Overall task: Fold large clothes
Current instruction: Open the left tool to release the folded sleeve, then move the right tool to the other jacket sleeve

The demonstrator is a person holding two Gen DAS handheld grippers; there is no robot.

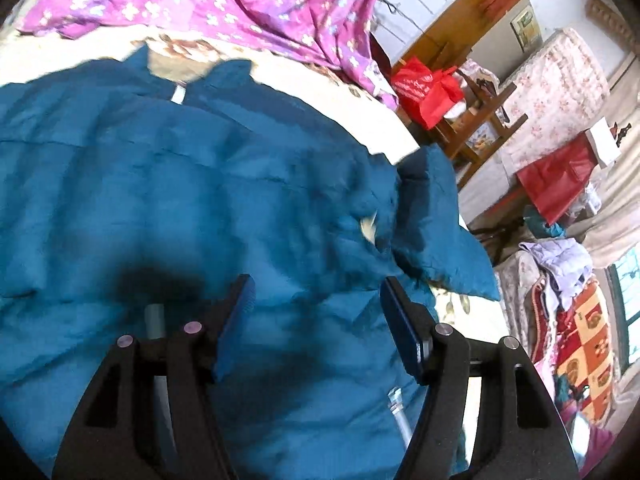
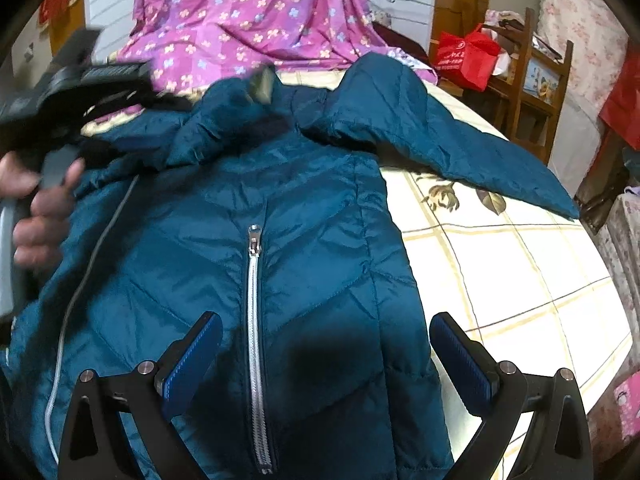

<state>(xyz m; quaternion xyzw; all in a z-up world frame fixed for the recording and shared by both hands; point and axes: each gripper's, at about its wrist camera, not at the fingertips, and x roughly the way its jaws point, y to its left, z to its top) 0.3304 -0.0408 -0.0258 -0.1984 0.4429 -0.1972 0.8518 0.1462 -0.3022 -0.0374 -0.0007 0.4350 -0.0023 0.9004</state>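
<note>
Folding this teal puffer jacket well starts with where it lies: spread front-up on the bed, zip closed, collar at the far end near the purple floral sheet.

On the left, the person's hand carries the left claw above the jacket's left side; its jaws stand wide apart with nothing between them. The sleeve there looks bunched across the body, though blur hides the detail.

In the middle, the right claw hovers over the lower front, also wide open and empty.

To the right, the other sleeve stretches out over the checked bedding. My judgement: pinch that sleeve near the cuff, gripping both slippery layers, and carry it flat across the chest before folding the hem up.
</note>
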